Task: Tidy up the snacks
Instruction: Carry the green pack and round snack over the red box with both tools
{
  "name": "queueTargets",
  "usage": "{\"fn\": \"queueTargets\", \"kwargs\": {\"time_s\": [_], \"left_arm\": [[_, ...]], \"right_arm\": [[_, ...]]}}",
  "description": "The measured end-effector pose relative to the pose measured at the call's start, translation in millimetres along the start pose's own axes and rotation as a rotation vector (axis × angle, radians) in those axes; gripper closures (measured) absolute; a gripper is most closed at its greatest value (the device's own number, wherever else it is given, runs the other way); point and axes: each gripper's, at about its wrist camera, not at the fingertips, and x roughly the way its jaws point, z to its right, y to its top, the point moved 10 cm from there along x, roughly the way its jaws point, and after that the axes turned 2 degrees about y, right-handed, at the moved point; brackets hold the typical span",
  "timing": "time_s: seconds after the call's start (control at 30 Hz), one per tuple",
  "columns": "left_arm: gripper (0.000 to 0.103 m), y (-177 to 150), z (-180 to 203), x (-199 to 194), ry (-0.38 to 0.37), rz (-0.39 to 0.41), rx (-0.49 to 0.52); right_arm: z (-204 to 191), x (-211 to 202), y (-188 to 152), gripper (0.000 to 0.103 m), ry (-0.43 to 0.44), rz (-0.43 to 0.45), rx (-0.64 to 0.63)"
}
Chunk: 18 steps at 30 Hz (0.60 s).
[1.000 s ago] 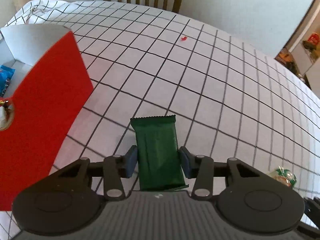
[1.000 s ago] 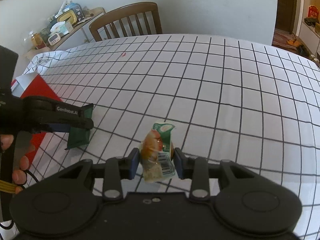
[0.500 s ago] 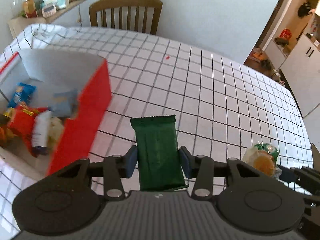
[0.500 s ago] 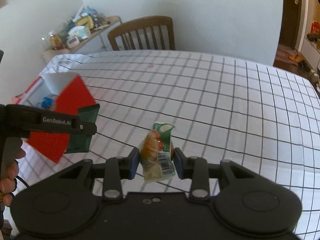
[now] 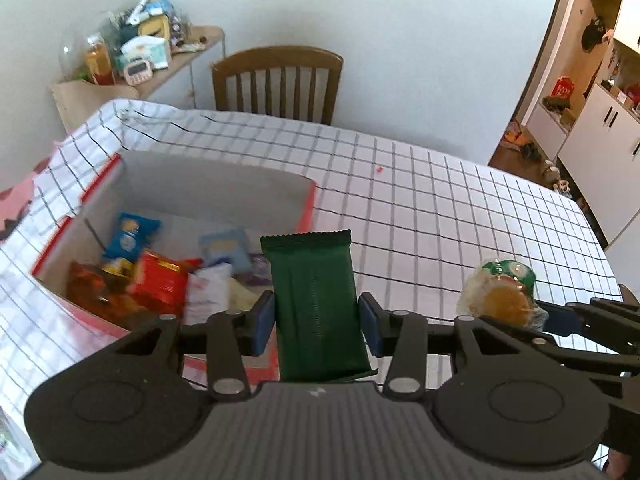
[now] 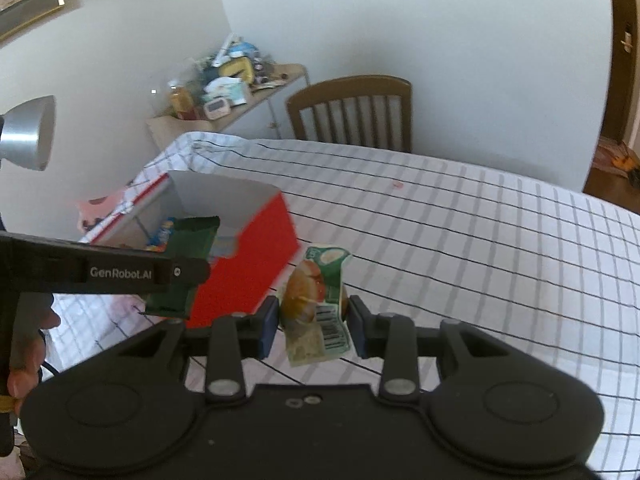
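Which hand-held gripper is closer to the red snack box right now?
Left. The left hand-held gripper hangs at the red snack box near edge; the right hand-held gripper sits further right, beside it.

Desk (image 5: 460,216) under a white cloth with a black grid. Wooden slat-back chair (image 5: 278,80) at its far edge, against a pale wall. Side shelf (image 5: 132,68) left of the chair, crowded: a white timer (image 5: 138,70), an orange-filled jar (image 5: 98,60), boxes. White cabinets (image 5: 600,152) far right. Grey lamp shade (image 6: 30,134) at left in the right wrist view.
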Motion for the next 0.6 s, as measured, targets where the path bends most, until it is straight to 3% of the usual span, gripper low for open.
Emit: {"fn": "queueTargets", "kwargs": {"time_s": [0.27, 0.6], "left_arm": [[0.058, 12.7, -61.4, -6.8, 0.019, 0.037, 0.000], [0.058, 27.8, -127.0, 10.9, 0.035, 0.042, 0.010]], "right_arm": [[-61.8, 28.6, 17.9, 0.068, 0.020, 0.009, -0.036], [-111.5, 76.8, 26.6, 0.068, 0.011, -0.014, -0.054]]}}
